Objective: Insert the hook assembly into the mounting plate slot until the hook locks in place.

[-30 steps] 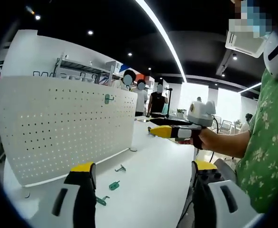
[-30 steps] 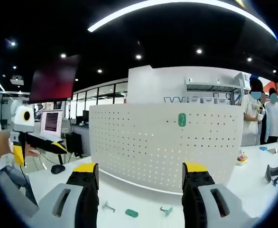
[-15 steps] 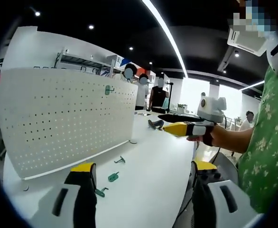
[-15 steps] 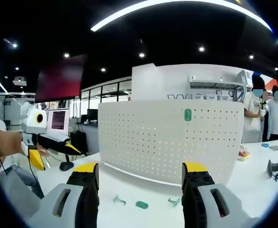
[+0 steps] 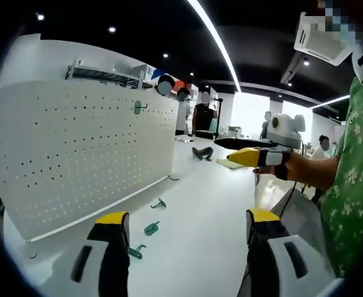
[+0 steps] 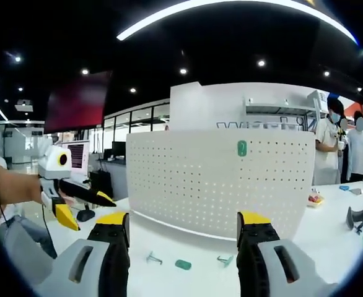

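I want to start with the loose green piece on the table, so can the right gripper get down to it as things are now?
Probably yes. The right gripper is open, and the green piece lies on the bare white table ahead of its jaws, apart from the metal hooks beside it.

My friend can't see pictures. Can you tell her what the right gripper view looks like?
A white pegboard stands on a white table, with one green hook piece mounted near its top. Three small parts lie in front, between the open tool jaws.

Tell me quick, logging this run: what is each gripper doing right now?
Left gripper: open, holding nothing, above the table.
Right gripper: open, holding nothing, facing the pegboard.
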A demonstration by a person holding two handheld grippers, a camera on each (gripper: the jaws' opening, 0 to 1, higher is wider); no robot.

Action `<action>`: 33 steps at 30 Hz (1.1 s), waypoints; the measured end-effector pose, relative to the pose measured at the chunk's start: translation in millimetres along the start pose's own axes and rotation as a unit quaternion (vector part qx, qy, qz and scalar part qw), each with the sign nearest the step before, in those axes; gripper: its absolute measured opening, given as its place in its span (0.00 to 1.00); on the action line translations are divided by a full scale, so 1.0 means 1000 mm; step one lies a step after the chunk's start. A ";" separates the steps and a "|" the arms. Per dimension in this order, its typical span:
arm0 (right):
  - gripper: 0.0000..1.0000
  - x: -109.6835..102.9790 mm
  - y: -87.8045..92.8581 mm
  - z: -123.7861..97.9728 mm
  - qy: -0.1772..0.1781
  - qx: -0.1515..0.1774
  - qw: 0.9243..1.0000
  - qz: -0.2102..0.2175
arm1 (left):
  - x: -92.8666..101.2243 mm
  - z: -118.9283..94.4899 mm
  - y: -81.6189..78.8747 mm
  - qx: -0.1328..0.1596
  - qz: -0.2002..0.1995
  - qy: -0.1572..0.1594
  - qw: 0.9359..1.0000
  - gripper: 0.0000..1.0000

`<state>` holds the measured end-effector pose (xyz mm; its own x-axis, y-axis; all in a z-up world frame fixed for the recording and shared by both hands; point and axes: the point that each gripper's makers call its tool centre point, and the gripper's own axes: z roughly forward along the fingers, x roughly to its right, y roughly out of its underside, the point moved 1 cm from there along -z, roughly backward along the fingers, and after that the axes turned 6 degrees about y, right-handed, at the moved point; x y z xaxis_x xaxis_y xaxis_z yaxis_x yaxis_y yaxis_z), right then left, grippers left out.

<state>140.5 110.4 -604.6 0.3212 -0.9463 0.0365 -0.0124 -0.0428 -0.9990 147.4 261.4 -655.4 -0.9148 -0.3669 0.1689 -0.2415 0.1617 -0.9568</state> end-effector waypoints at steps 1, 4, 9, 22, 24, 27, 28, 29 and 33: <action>0.71 0.000 0.000 -0.001 0.001 0.000 1.000 0.000 | -0.002 0.002 0.001 -0.003 0.001 0.002 1.000 0.78; 0.71 0.003 0.002 -0.001 0.006 -0.002 1.000 0.000 | -0.012 0.012 0.005 -0.014 0.005 0.007 1.000 0.76; 0.71 0.007 0.004 -0.002 0.013 -0.005 1.000 0.002 | -0.021 0.029 0.012 -0.033 0.019 0.019 0.999 0.68; 0.70 0.016 0.007 0.001 0.026 -0.009 1.000 0.005 | -0.049 0.065 0.039 -0.077 0.029 0.037 0.996 0.56; 0.70 0.018 0.008 0.001 0.029 -0.011 1.000 0.005 | -0.053 0.071 0.042 -0.081 0.027 0.039 0.996 0.55; 0.70 0.022 0.009 0.001 0.032 -0.012 0.999 0.006 | -0.060 0.077 0.047 -0.093 0.030 0.040 0.994 0.53; 0.70 0.023 0.008 0.001 0.034 -0.011 0.999 0.006 | -0.062 0.079 0.048 -0.096 0.030 0.040 0.994 0.53; 0.70 0.023 0.009 0.002 0.034 -0.012 0.999 0.006 | -0.066 0.082 0.051 -0.102 0.030 0.040 0.993 0.53; 0.70 0.025 0.009 0.003 0.036 -0.012 0.999 0.007 | -0.077 0.089 0.057 -0.115 0.027 0.039 0.992 0.50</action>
<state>151.3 87.2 -612.6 0.2513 -0.9676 0.0251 -0.0385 -0.0359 -0.9986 233.3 217.1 -743.9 -0.9484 -0.2815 0.1459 -0.2516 0.3879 -0.8867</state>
